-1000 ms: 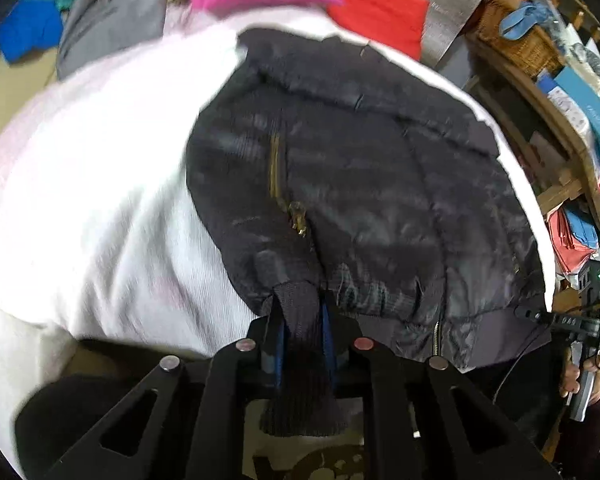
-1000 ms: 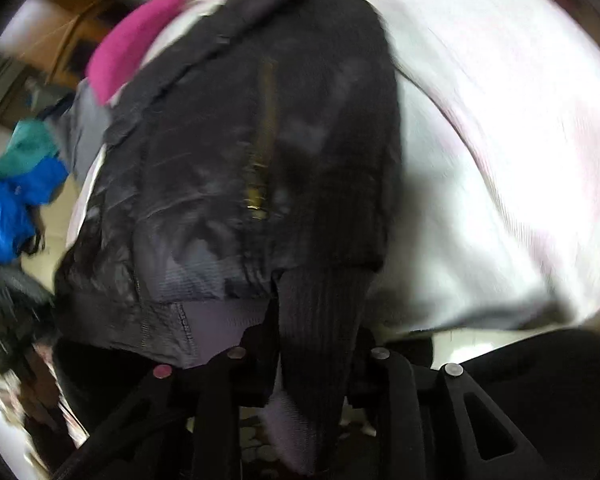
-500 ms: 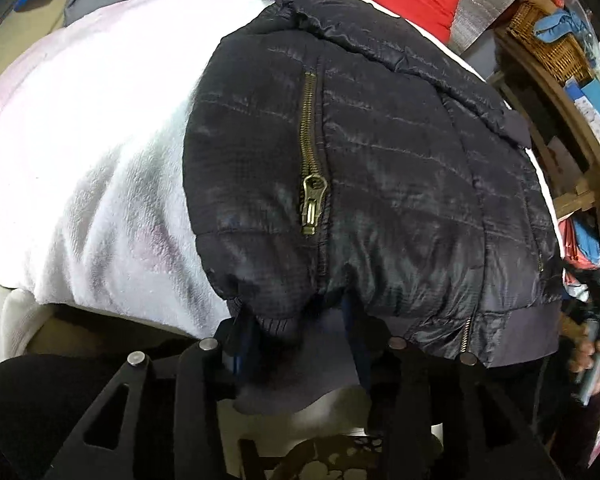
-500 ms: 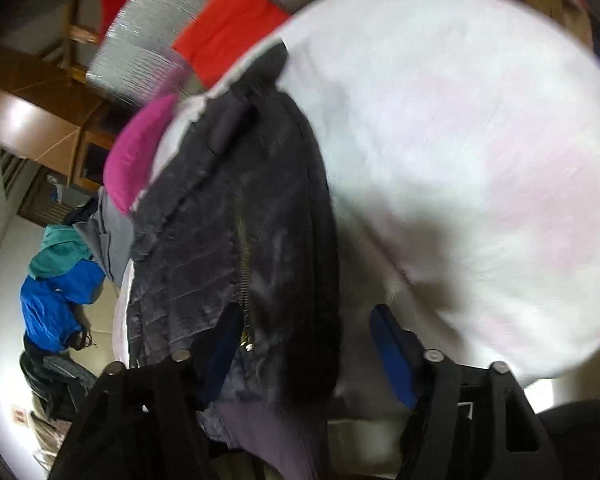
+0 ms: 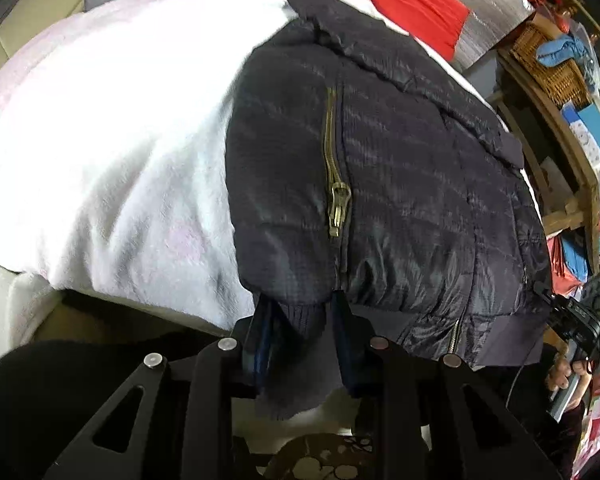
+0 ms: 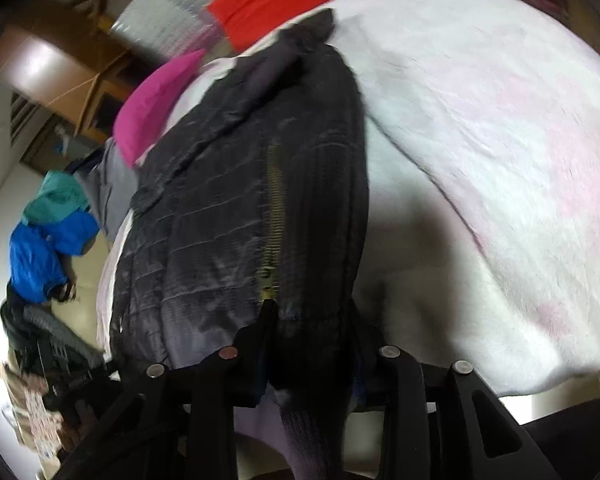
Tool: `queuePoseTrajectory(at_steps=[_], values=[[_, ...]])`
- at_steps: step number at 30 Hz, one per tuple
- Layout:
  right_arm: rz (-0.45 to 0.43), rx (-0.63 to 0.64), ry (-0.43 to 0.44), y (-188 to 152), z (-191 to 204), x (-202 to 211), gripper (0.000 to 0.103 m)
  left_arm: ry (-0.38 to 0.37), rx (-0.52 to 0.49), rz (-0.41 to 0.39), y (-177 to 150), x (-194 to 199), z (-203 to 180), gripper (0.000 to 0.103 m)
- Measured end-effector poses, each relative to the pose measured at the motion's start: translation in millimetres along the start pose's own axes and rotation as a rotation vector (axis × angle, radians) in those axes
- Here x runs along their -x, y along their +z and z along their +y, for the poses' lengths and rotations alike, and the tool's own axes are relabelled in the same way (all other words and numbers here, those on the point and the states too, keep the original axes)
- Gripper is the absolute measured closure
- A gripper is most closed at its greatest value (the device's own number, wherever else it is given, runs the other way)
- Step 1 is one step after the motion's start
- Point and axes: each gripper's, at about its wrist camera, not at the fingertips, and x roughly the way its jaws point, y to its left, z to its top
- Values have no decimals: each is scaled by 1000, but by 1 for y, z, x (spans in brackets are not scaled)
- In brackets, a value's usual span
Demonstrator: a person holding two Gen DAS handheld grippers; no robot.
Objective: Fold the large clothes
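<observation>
A black quilted jacket [image 5: 400,184] with brass sleeve zippers lies folded on a white fleece blanket [image 5: 112,152]; it also shows in the right wrist view [image 6: 236,220]. My left gripper [image 5: 300,320] stands open around the left sleeve's ribbed cuff [image 5: 296,360] at the near edge. My right gripper [image 6: 312,328] stands open around the right sleeve's cuff [image 6: 308,420]. The cuffs hang loose between the fingers. The right gripper also shows far right in the left wrist view [image 5: 576,316].
A pink garment [image 6: 156,100], a red one [image 6: 268,0] and a silver sheet [image 5: 488,12] lie beyond the jacket. Blue and teal clothes [image 6: 48,240] lie at left. Wooden shelves with a basket [image 5: 552,68] stand at right.
Both grippers have opened and let go of the sleeve cuffs. The sleeves now lie folded onto the jacket, and the grippers have drawn near the blanket's near edge.
</observation>
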Motion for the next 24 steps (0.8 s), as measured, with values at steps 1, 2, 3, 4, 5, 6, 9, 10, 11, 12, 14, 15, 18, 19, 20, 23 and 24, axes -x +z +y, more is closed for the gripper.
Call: queuePoseTrajectory(at_steps=[1,2,3,4,5,6,9,10,11,12,14,15,18,19,20,23,24], values=[[-25,5,40,3,9,0,76,-5,-9,-7,1,2,-1,74],[-75,13,109,5,14,11,76,-6,-17,-15,2,2,-3,74],[-107,18,143,7,18,18,76,-3,-20,-15,2,1,-4,74],[-108,23,147,9,20,19,76,3,-16,-7,3,-3,-4,74],[-80,30,138,10,20,14,73,5,-7,-1,4,-7,-4,74],[-30,33,117,10,18,4,73,7,2,2,4,-11,-4,74],[50,-22,6,3,3,-20,72,-4,4,22,5,-20,-7,55],[40,-34,15,1,-2,-22,67,-8,-11,32,5,-23,-10,52],[35,-49,30,1,-6,-22,58,1,-31,42,5,-27,-14,52],[41,-61,34,1,-8,-24,54,14,-46,43,4,-28,-16,53],[61,-38,22,1,-5,-27,63,23,-64,36,5,-27,-20,64],[59,12,-3,0,1,-26,75,36,-68,33,5,-26,-21,83],[39,64,-1,1,22,-21,80,28,-64,24,10,-17,-22,88],[25,65,13,3,25,-16,80,16,-70,18,13,-12,-24,88],[1,71,28,8,31,-8,81,3,-80,10,16,-5,-27,89],[-52,98,71,23,45,14,81,-68,-104,-27,31,22,-36,90],[-69,106,87,29,50,22,81,-88,-109,-38,37,29,-39,90]])
